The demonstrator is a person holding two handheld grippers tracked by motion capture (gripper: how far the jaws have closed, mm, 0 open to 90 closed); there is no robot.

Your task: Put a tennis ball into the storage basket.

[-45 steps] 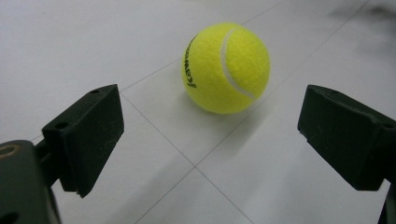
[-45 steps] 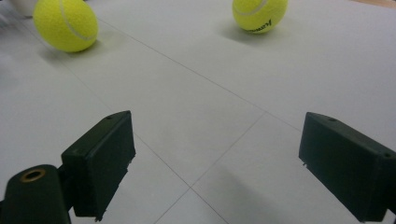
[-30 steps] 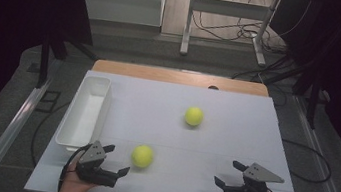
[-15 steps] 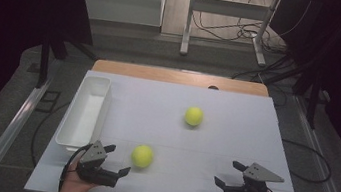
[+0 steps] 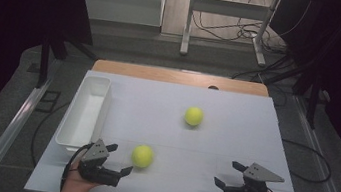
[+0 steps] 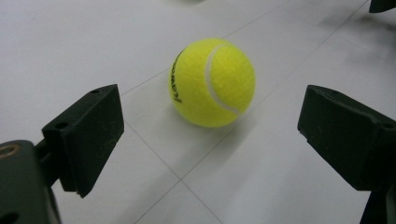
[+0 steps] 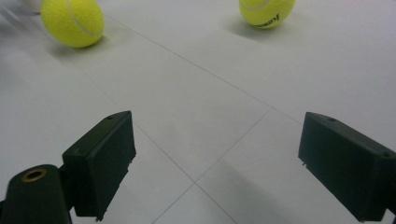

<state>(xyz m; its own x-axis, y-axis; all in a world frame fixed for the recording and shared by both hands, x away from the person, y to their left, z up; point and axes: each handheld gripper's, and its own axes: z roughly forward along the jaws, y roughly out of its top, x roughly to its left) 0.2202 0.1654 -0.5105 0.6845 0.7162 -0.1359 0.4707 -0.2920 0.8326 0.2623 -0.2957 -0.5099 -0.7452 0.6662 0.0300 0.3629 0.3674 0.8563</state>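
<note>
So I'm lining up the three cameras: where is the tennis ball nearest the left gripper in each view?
High view: near tennis ball sits low and left of centre, just ahead of the left gripper.
Left gripper view: it lies centre frame, ahead of the open jaws.
Right gripper view: it sits at top left.
Shared landmark: the thin seam lines on the white table.

left gripper (image 5: 118,158): black, grey three-cornered plate | right gripper (image 5: 227,173): same, black cable
</note>
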